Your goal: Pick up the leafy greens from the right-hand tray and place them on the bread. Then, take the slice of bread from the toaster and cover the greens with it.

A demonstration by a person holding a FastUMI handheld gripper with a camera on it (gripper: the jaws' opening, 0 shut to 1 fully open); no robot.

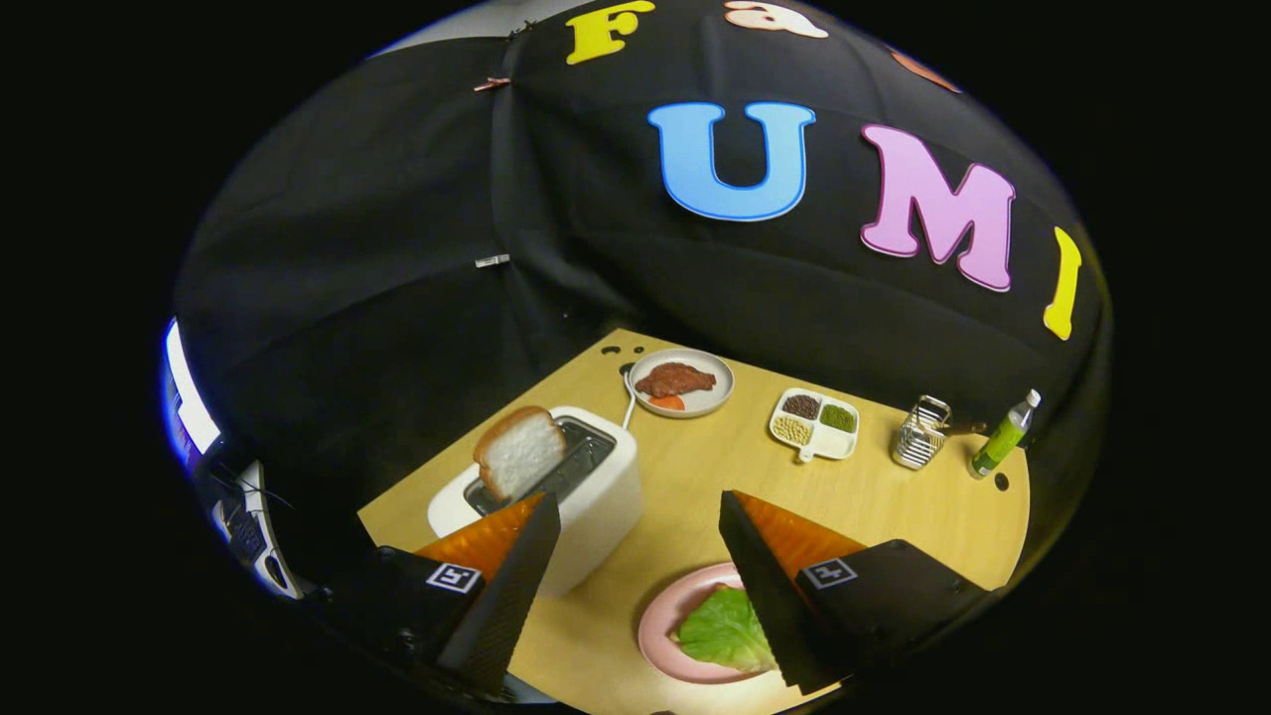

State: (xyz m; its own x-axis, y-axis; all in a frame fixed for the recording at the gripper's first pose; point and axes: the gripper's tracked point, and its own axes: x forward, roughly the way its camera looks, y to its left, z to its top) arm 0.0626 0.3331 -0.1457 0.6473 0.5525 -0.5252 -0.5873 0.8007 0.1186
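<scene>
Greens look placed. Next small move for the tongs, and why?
Probably ease the tongs forward toward the toaster to straddle the bread slice. The lettuce already lies on the pink plate, the tongs are open and empty, and the slice stands tilted out of the slot, just beyond one tip.

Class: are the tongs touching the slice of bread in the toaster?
Apart. In the gripper view the open tongs stand wide, and the slice of bread stands in the toaster ahead of them, not between them.
</scene>
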